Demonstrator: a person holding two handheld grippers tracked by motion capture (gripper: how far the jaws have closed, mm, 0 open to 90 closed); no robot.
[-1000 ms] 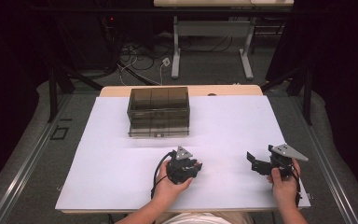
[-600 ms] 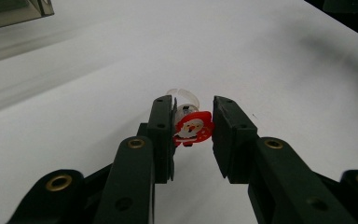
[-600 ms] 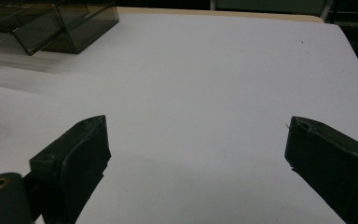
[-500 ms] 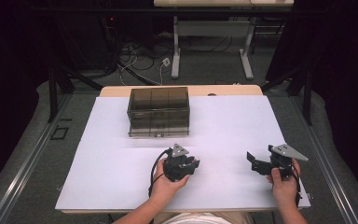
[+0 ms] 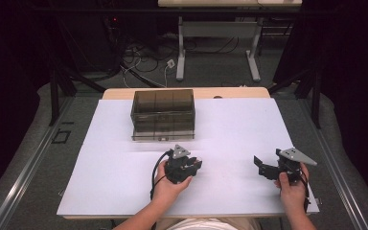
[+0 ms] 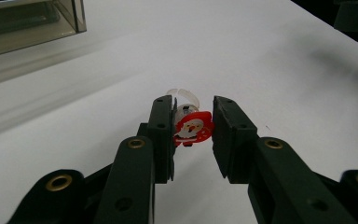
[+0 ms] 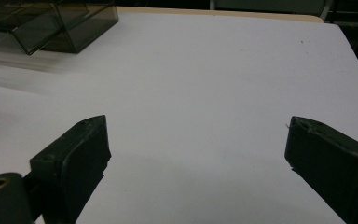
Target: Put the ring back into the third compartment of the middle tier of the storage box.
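1. Two grippers are held by a person above a white table (image 5: 124,191), and the scene is taken from left to right.
2. A smoked clear box (image 5: 163,114) is set on the table, beyond the left gripper and slightly to its left; in the left gripper view its corner (image 6: 28,23) is seen at the upper left, well apart from the jaws.
3. The left gripper (image 5: 191,165) is held in the left hand (image 5: 168,188), near the middle of the table's near half.
4. A small Santa ring (image 6: 192,127), red and white with a clear band, is clamped between this gripper's jaws, right at their tips; the figure faces the camera and the band rises just behind it.
5. The left jaws are drawn in around the ring, with a narrow gap kept by the ring itself.
6. The right gripper (image 5: 263,168) is held in the right hand (image 5: 292,189), well apart from the left gripper and to its right.
7. The right jaws are spread wide, and bare table is seen between them; nothing is gripped.
8. From the right gripper, the box (image 7: 46,23) is seen far ahead and to the left.
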